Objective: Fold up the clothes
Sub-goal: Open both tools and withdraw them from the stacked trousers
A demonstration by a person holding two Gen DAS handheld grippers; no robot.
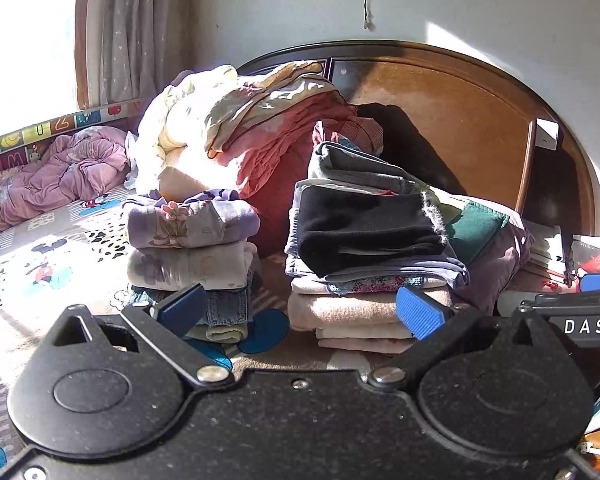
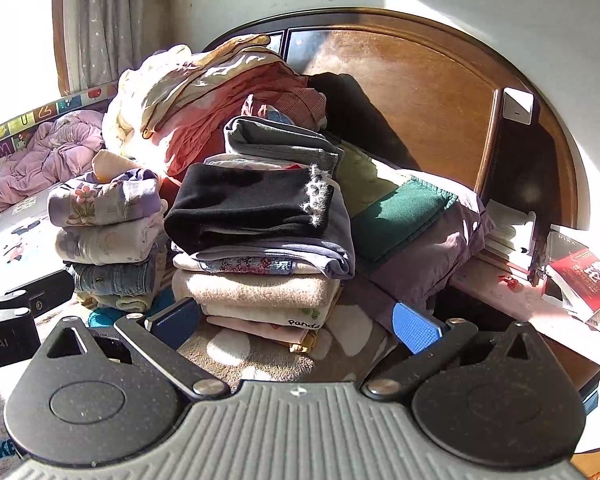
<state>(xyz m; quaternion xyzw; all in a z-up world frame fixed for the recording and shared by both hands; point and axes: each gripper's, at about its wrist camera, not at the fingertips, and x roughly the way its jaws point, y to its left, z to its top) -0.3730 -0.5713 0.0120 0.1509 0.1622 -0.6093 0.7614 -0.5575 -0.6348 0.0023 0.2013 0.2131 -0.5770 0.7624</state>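
Glossy wooden headboard [image 2: 432, 92]; matt black fleece [image 2: 244, 204] with a frayed edge; rough denim [image 2: 116, 278]; textured blue pads [image 1: 420, 312]; speckled matt black plastic left gripper [image 1: 300, 308].

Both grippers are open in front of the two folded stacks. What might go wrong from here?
1. The taller stack looks uneven: the black garment and grey one overhang the top, so a nudge may topple it.
2. The right gripper could snag the black garment's frayed edge.
3. The left gripper sits near the shorter stack; a sweep could undo it.
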